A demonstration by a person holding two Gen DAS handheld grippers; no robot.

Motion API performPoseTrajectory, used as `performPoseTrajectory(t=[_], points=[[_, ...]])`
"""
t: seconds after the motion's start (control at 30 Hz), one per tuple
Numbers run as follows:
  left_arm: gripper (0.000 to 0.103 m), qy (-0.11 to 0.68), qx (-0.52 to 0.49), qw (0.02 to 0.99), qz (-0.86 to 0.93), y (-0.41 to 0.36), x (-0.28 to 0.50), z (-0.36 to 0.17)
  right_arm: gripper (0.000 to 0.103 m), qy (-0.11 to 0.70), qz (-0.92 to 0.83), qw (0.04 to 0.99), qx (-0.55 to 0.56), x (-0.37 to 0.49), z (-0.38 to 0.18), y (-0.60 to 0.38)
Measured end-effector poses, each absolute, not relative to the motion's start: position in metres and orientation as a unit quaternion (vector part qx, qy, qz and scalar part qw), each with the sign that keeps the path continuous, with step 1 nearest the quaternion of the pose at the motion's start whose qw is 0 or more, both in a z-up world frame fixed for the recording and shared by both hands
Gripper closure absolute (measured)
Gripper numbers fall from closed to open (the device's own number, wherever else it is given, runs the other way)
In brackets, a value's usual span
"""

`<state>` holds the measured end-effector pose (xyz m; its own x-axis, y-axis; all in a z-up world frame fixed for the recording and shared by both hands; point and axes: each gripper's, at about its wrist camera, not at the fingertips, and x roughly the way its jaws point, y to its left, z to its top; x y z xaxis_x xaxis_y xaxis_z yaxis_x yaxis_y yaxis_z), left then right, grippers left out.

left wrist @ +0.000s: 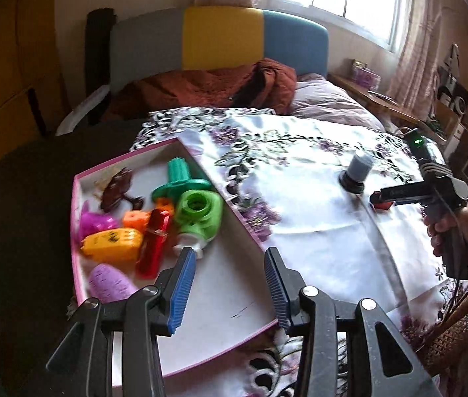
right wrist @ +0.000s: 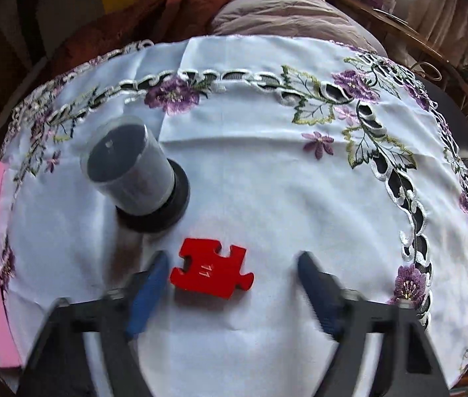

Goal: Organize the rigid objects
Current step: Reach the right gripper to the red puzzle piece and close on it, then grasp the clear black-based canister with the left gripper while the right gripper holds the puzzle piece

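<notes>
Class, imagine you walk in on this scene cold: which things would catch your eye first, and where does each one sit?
Probably the red puzzle piece, lying flat on the white embroidered cloth between the open fingers of the right gripper. Just beyond it, to the left, a grey jar stands upside down on its black lid. On the left, the pink-rimmed box holds a heap of bright plastic toys below the empty left gripper.

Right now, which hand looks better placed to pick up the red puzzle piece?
Right. The right gripper points down with the puzzle piece between its open fingers. The left gripper hangs empty over the box.
</notes>
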<state>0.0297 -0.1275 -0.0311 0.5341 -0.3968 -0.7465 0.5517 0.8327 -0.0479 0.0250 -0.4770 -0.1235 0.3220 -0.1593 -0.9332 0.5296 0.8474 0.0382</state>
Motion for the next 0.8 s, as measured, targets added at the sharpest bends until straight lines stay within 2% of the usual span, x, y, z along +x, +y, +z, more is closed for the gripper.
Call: performPoseTrajectory(t=[0.03,0.17,0.33,0.8], points=[[0.059,0.398,0.099,0.869,-0.276,-0.132,0.030,-0.030,0.054,0.540,-0.223,0.795,0.162,0.024,-0.122,-0.477],[0.059,0.396,0.108,0.865,-0.289,-0.149,0.030,-0.030,0.054,0.538,-0.235,0.794,0.155,0.022,-0.118,-0.479],[0.051,0.406,0.115,0.853,-0.307,-0.174,0.032,-0.035,0.054,0.540,-0.279,0.782,0.135,0.018,-0.116,-0.487],[0.050,0.441,0.143,0.783,-0.414,-0.295,0.053,-0.064,0.054,0.525,-0.310,0.760,0.223,-0.001,-0.123,-0.525]])
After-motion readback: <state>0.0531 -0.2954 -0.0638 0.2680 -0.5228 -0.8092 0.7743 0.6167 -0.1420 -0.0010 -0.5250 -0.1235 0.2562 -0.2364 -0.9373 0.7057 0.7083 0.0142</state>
